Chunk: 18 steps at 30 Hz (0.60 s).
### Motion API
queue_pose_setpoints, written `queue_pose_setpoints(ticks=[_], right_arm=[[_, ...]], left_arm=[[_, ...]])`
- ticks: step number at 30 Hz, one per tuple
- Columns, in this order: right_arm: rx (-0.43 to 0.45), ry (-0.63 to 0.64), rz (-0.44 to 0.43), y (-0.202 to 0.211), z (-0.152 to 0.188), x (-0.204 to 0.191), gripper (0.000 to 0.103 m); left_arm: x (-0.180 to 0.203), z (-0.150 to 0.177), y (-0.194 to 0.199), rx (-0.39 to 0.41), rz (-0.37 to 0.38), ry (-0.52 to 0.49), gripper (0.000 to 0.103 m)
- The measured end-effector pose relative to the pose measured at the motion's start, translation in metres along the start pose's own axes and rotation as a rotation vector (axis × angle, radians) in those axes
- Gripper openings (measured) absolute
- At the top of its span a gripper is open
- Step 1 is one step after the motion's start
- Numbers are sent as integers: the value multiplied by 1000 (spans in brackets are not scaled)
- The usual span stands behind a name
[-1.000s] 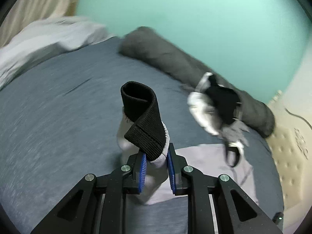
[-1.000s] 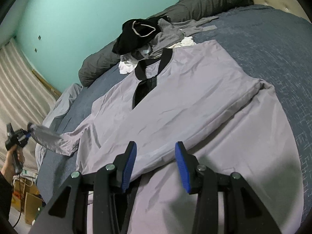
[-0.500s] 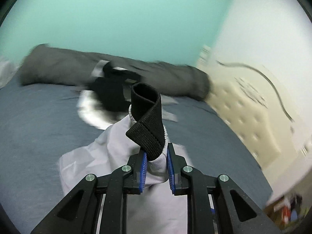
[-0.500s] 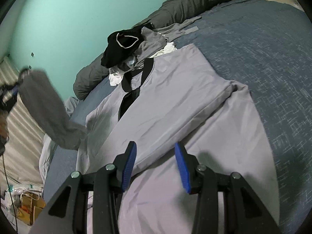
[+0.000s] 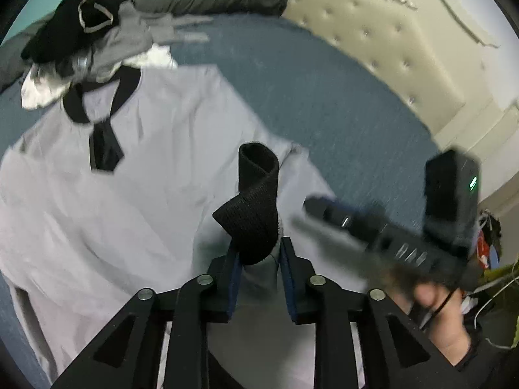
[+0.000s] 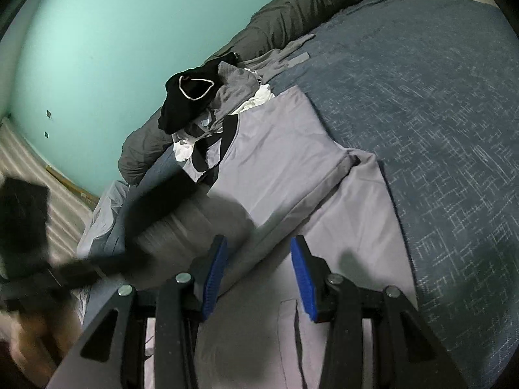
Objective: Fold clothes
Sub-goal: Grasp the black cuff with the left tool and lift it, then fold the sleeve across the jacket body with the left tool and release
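While blurred, right hand-held gripper (image 5: 319,209) agape, left hand-held gripper (image 5: 258,259) pinching black cuff (image 5: 254,207)

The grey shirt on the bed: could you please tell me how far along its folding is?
Done: the grey shirt lies spread flat on the blue bedspread, its right sleeve laid down along its side. In hand: the left gripper is shut on the other sleeve's black cuff, held above the shirt body. The right gripper hovers open above the hem. Left: the body folds, then the pile of clothes.
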State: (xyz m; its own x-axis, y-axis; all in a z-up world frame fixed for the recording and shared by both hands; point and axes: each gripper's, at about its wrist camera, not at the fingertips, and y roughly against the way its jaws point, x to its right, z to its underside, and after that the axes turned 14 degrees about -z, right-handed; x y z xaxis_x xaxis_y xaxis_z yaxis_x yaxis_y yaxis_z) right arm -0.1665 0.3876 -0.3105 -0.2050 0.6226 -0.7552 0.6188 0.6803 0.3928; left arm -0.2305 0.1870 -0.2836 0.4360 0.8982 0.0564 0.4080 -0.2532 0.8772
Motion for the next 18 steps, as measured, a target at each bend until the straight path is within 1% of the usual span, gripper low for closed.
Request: queue_pose_setpoints(ticks=[2,4,5,6,7,10,12,14,18], right_arm=[[-14,-4,-7,-2,0,1,41],[-23,-13,-19,-4,0,1,42],[-27,-17,-25,-6,-1,1,46],[-27,-26,-37,-6,-1,1,50],[-25,-35,-51,-6,-1,1,56],[-22,-52,-78,-6,-1,-1,57],[-31,-68,-93,-8,0,-1,57],[-43,-75,-87,-8,0,-1,59],[-57,-76,-72,-6,-1,-2,60]], left_arm=[[-9,9,3,-7,10,13,38],[-23,21,18,6,1,32,49],[-33,27,25,17,1,47,51],[-42,32,31,27,2,61,57],[-48,38,36,29,-1,70,60],[-72,53,50,44,-60,85,60],[-91,62,53,40,-79,128,60],[-113,69,47,22,-102,176,60],[-146,87,45,3,-159,235,60]])
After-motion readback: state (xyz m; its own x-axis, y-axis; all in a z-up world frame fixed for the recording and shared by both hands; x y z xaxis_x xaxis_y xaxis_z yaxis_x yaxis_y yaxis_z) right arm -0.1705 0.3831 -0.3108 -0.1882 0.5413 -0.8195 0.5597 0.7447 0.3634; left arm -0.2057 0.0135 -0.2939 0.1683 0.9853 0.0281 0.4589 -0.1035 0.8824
